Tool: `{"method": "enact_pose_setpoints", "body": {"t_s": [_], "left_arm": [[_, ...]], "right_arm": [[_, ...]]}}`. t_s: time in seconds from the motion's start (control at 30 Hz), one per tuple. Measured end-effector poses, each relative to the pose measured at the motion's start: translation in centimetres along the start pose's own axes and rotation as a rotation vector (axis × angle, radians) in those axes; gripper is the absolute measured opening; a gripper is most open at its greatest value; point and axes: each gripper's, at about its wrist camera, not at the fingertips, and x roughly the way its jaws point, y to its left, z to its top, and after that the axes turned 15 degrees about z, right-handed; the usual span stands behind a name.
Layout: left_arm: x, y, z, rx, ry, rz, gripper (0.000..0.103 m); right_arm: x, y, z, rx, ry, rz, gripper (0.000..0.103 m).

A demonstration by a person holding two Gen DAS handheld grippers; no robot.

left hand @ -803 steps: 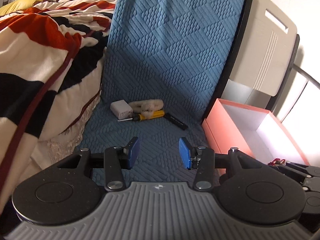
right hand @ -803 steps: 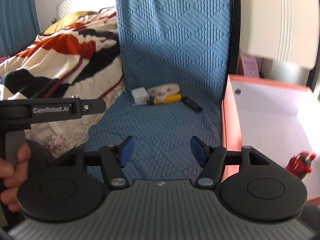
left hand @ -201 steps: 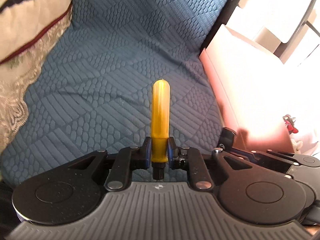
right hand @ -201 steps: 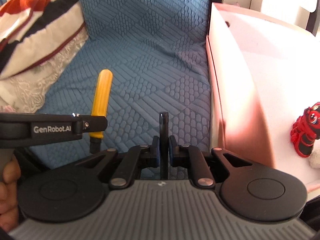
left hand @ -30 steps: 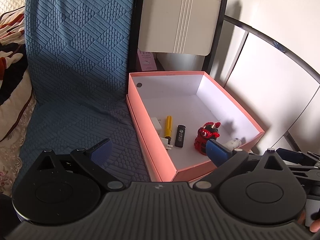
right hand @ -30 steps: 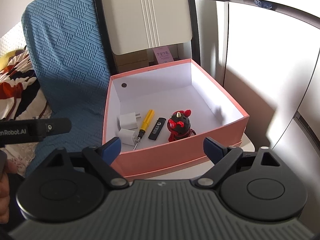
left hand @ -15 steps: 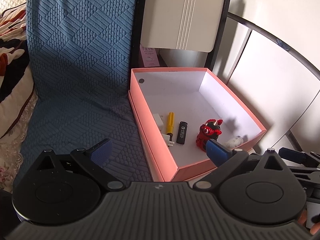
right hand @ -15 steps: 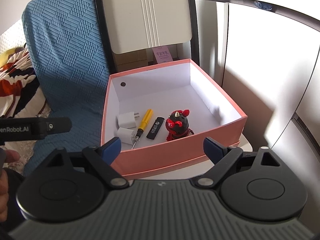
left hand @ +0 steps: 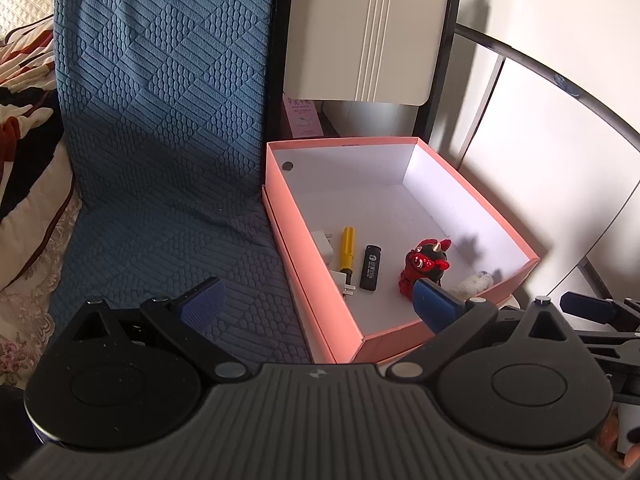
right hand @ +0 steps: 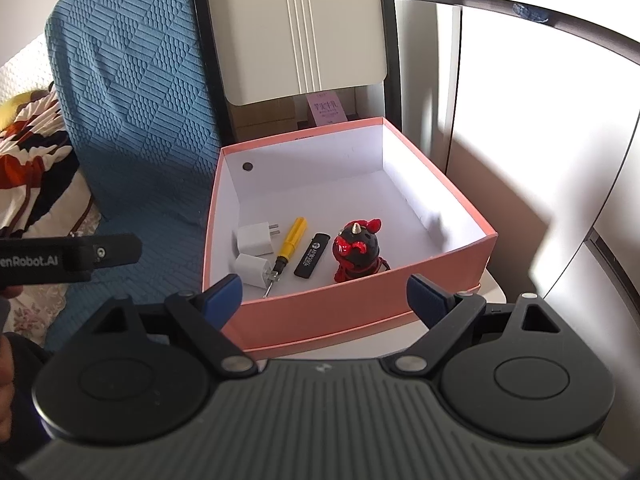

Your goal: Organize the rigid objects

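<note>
Both my left gripper [left hand: 316,300] and right gripper [right hand: 324,294] gape wide and empty above the pink box [right hand: 360,312], where the light, stiff, slick-handled screwdriver [right hand: 290,242] near its left wall is best pinched mid-handle.

To your left a blue quilted cover [left hand: 160,120] drapes over the seat and its back, with a striped red, black and cream blanket [left hand: 24,92] bunched at its far edge. Behind, you see a cream ribbed panel [right hand: 300,28], a pink printed card [right hand: 326,109] below it, and a curved black rail [left hand: 560,84].
</note>
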Motion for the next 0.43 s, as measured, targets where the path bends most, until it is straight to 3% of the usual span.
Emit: {"method": "enact_pose_setpoints", "body": {"t_s": [0.43], "left_arm": [[-0.11,0.27,0.06,-0.011,-0.008,0.004,0.102]], "right_arm": [[-0.13,-0.40,0.22,-0.018,0.003,-0.008,0.091]]}}
